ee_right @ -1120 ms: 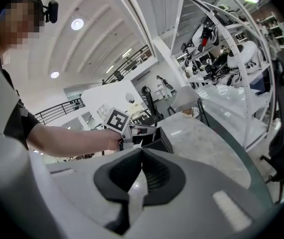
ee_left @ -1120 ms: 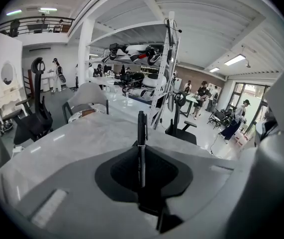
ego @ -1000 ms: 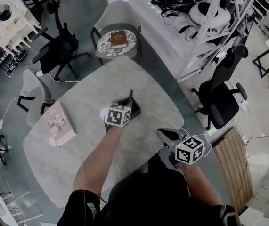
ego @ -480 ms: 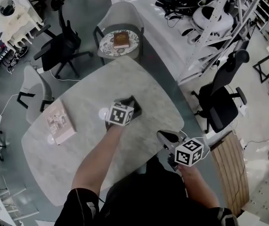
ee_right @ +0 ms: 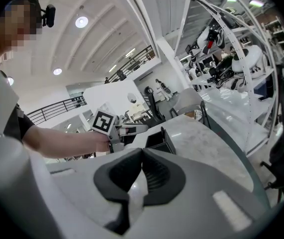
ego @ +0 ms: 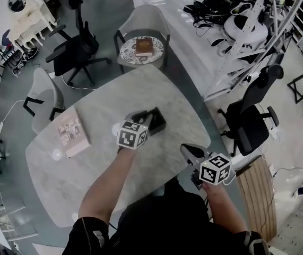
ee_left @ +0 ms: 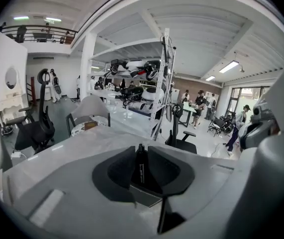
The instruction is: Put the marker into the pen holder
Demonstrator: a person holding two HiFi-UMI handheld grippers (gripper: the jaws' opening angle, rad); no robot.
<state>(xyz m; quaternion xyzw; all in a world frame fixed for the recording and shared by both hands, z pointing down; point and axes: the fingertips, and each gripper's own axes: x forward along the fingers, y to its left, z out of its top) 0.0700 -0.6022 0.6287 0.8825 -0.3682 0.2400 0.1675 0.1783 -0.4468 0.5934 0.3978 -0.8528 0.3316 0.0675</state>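
The left gripper [ee_left: 141, 153] is pinched on one black marker [ee_left: 140, 169]. The marker is held upright over the mouth of the single black pen holder [ego: 159, 123], which is seen at 1 o'clock from the gripper's cube in the head view. The right gripper [ee_right: 141, 159], its jaws pressed together on nothing, is held near the table's edge at 4 o'clock. The left forearm [ego: 111, 177] is stretched across a rounded grey stone-look table [ego: 82, 185]. One pink book [ego: 70, 133] lies at 9 o'clock. On the grey floor around it four chairs are counted: two black office chairs [ego: 76, 51] and two grey shell chairs [ego: 143, 21], one bearing a brown book [ego: 144, 45].
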